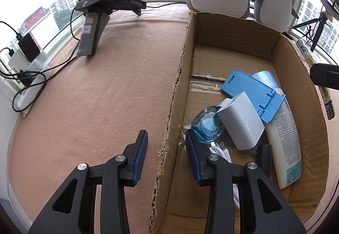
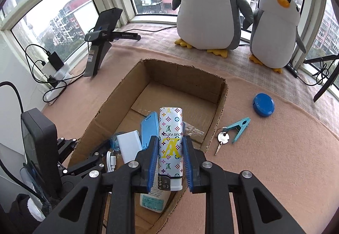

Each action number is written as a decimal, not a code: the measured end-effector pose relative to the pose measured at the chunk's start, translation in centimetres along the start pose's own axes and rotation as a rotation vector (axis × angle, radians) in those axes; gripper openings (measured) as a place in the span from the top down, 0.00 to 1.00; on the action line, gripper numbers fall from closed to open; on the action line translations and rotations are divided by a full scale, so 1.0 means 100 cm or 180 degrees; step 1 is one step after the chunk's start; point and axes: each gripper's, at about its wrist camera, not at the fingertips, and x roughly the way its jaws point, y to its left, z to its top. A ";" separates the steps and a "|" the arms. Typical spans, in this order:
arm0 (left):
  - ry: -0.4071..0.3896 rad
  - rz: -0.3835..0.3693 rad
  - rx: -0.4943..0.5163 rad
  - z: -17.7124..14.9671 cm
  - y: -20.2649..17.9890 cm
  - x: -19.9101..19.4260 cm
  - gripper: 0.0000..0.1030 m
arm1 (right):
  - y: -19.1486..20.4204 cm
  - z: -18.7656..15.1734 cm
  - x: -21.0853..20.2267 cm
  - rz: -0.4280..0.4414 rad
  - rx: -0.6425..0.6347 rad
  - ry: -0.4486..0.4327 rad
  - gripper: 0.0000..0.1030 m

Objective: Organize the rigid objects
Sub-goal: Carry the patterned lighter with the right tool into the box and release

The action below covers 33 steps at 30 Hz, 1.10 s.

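My view takes in a peach-coloured cloth surface by a window, with an open cardboard box in the middle of it. Going by what lies where, I judge the sorting well under way but not finished.

On the left, my left gripper has its fingers spread and holds nothing; they straddle the box's torn left wall, one finger outside over the cloth, the other inside the box. Just beyond that inner finger lies a clear blue glass piece, with a white cable close beside it.

Further right, already in the box, a white charger block leans across a white bottle, and a blue phone stand rests on top of both. A small dark object sits low between the charger and the bottle; I cannot tell what it is.

In the middle of the right wrist view, my right gripper pinches a lighter with a bright monogram print. The blue pads press its two long sides, its white-and-metal head points back toward me, and its far end sticks out past the fingertips. It hangs over the near part of the box, not yet set down.

To the right, outside the box, three things are left on the cloth: a key on a ring, a teal clothes peg touching that ring, and, apart and farther back, a round blue case
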 end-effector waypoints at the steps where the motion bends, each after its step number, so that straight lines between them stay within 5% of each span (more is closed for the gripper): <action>1: 0.0000 0.0000 -0.0001 0.000 0.000 0.000 0.65 | 0.004 -0.001 0.002 0.0004 -0.0026 0.0014 0.80; 13: 0.0000 -0.0002 -0.0002 0.000 0.000 0.000 0.65 | 0.023 -0.001 0.003 0.0015 -0.0140 0.0000 0.79; 19: 0.0000 -0.0002 0.0004 0.000 0.000 0.000 0.65 | 0.024 0.001 -0.003 -0.0037 -0.0159 -0.0096 0.47; 33: 0.0000 -0.0002 0.0006 0.000 0.000 0.000 0.65 | 0.005 0.003 -0.008 -0.0128 -0.0031 -0.0120 0.42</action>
